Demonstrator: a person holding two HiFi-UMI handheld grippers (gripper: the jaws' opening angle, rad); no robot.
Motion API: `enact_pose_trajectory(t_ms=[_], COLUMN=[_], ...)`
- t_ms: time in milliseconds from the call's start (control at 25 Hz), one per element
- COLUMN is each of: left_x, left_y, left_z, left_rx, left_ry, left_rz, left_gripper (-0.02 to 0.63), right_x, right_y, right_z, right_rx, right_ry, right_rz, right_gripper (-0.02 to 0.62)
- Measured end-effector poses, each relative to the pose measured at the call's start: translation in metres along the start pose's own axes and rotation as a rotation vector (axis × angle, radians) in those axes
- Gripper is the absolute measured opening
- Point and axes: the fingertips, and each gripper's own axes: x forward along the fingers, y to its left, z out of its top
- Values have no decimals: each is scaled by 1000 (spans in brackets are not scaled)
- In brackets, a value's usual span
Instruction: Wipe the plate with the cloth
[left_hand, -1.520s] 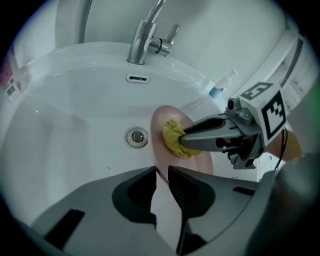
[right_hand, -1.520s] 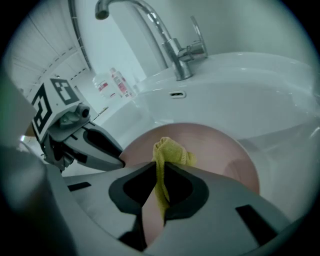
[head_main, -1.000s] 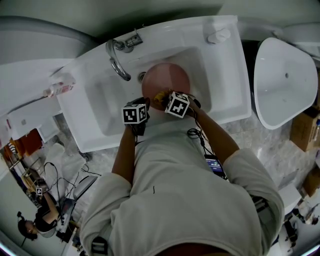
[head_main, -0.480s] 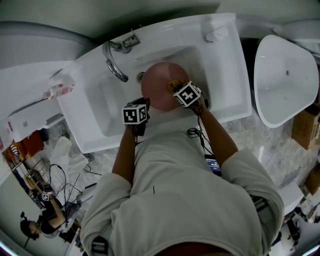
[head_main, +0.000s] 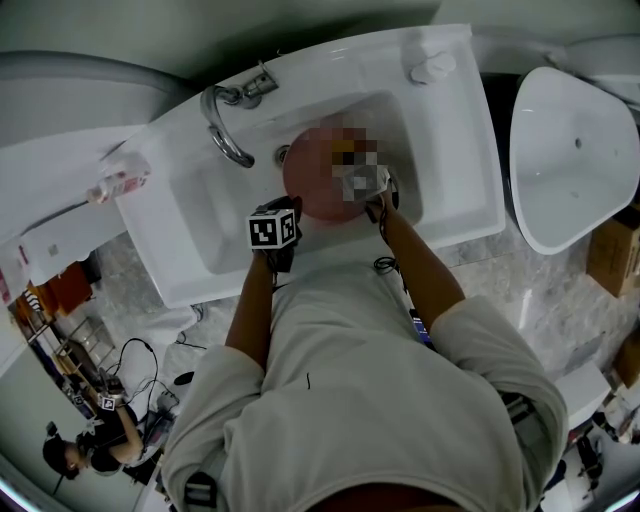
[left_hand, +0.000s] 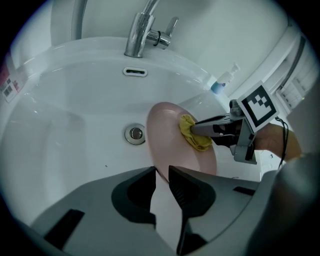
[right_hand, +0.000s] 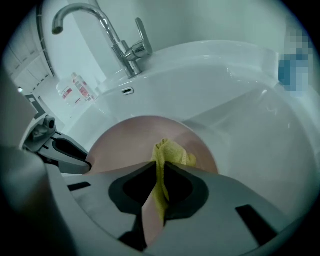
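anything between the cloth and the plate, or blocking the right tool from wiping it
Nothing visible. The yellow cloth, clamped in the right tool, lies directly on the pink plate. The left tool grips the plate's near rim, clear of the cloth.

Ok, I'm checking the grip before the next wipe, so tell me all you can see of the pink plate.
The round pink plate looks smooth and plain, with no visible chips. It is tipped up on edge over the white sink basin, right of the drain. The left gripper clamps its near rim; the right gripper presses a crumpled yellow cloth against its face.
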Motion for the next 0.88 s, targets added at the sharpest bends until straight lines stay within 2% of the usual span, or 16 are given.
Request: enact_pose_trajectory(t_ms=[200, 440, 560, 760, 880], left_x=[1, 2, 5, 16, 22], left_y=[5, 5, 4, 3, 4], left_z=[-2, 0, -1, 0, 1], left_rx=[-7, -1, -13, -54, -54], left_ry=[10, 16, 18, 8, -7], left_rz=[8, 10, 1, -20, 2], left_gripper=[92, 91, 91, 91, 89], right_x=[8, 11, 11, 2, -10], right_y=[26, 62, 76, 96, 94], right_z=[1, 0, -5, -17, -16], right_rx=[-15, -107, -103, -82, -65], right_ry=[-21, -7, 6, 35, 10], right_rz=[69, 143, 188, 314, 313], right_gripper=[49, 49, 49, 49, 49])
